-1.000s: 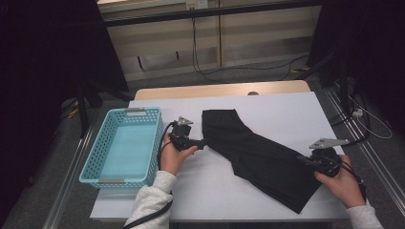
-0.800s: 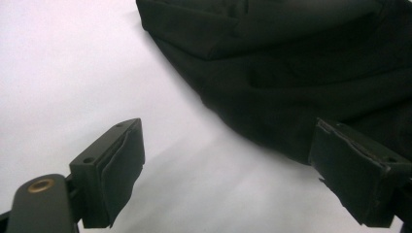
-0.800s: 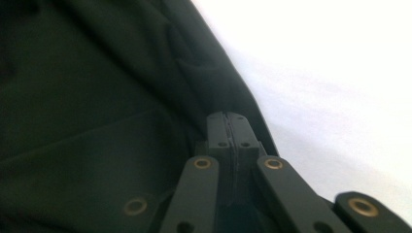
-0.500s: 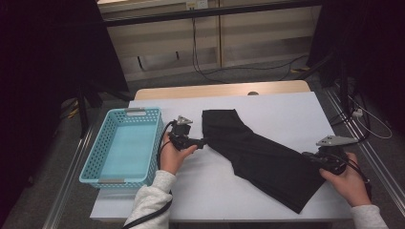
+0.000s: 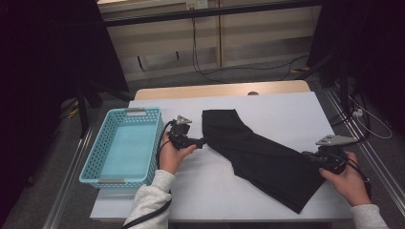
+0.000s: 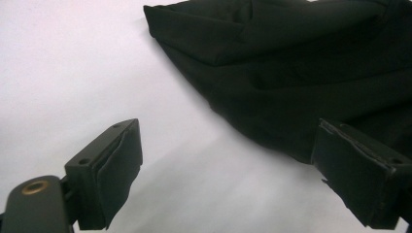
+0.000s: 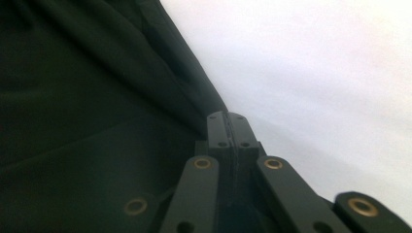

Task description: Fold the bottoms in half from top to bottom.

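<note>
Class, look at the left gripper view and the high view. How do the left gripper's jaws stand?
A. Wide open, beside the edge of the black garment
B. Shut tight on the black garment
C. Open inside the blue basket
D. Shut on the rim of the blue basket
A: in the left gripper view the left gripper has its two jaws far apart over bare table, with the black garment just ahead.

Right gripper (image 7: 228, 127) jaws together at black cloth (image 7: 87, 111) edge.

No text, label or number can be read anywhere.
</note>
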